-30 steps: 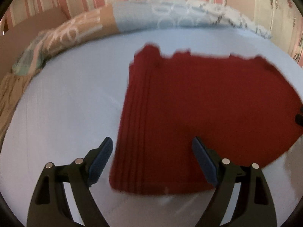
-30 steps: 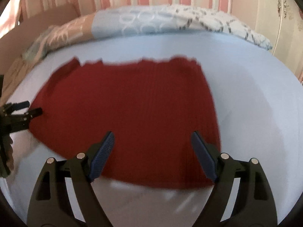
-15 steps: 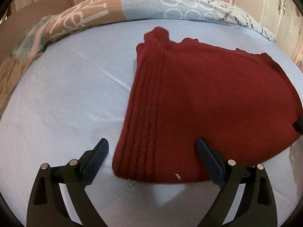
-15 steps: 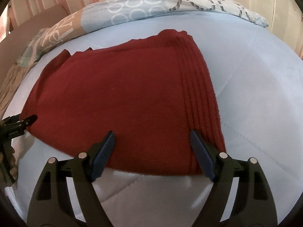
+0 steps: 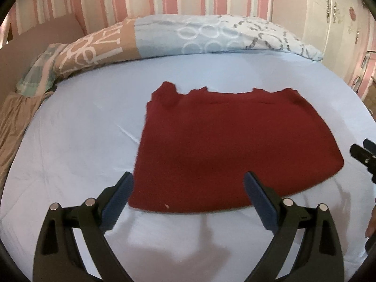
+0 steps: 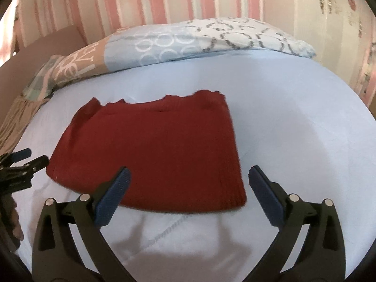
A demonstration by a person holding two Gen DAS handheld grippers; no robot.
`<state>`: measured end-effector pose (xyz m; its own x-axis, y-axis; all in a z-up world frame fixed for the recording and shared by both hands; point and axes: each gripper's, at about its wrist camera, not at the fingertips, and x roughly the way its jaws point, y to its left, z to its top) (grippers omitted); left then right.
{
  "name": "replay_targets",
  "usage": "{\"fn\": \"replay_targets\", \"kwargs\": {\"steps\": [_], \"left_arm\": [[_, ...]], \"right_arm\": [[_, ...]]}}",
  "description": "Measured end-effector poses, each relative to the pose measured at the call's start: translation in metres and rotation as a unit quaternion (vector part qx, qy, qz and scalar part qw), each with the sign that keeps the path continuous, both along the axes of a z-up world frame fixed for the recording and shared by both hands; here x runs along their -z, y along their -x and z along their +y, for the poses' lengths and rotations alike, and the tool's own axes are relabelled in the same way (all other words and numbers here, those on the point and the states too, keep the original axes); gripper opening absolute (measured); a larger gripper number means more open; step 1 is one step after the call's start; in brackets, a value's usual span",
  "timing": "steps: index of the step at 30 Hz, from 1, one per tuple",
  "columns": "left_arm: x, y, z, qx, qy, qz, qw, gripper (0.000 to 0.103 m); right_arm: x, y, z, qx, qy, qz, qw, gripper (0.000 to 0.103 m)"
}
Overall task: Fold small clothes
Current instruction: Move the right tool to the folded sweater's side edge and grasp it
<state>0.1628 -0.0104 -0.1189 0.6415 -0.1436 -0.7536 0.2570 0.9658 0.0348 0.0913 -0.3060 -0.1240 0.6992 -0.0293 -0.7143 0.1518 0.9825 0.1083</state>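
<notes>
Left gripper (image 5: 188, 185) — black arms; blue ribbed fingers (image 5: 118, 199); silver screws

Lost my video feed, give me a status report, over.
Left gripper and right gripper both open, jaws just widened, holding nothing. Red knit garment lies folded on blue bedsheet. Nothing in the way.

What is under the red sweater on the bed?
The red sweater lies flat on the light blue sheet, which shows all around it. It looks folded, so more red layers may sit beneath the top one. Anything else hidden under it cannot be seen.
</notes>
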Motion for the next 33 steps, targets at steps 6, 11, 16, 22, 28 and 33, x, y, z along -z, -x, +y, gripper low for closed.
{"fn": "replay_targets", "kwargs": {"steps": [6, 11, 16, 22, 28, 33], "left_arm": [[0.020, 0.008, -0.015, 0.006, -0.005, 0.026, 0.9996, 0.095], [0.026, 0.013, -0.026, 0.016, -0.011, 0.038, 0.9991, 0.095], [0.025, 0.014, -0.037, 0.034, -0.015, 0.034, 0.9987, 0.095], [0.030, 0.010, -0.040, 0.036, -0.015, 0.039, 0.9985, 0.095], [0.036, 0.004, -0.036, 0.027, -0.020, 0.045, 0.9984, 0.095], [0.038, -0.001, -0.033, 0.022, -0.021, 0.049, 0.9984, 0.095]], "right_arm": [[0.033, 0.006, -0.011, 0.030, -0.042, 0.052, 0.997, 0.100], [0.050, 0.009, -0.025, 0.042, -0.091, 0.080, 0.992, 0.100], [0.059, 0.008, -0.033, 0.025, -0.136, 0.088, 0.987, 0.096], [0.074, -0.003, -0.038, 0.030, -0.150, 0.113, 0.982, 0.084], [0.083, -0.022, -0.041, 0.042, -0.165, 0.129, 0.977, 0.081], [0.084, -0.039, -0.041, 0.051, -0.177, 0.126, 0.975, 0.081]]}}
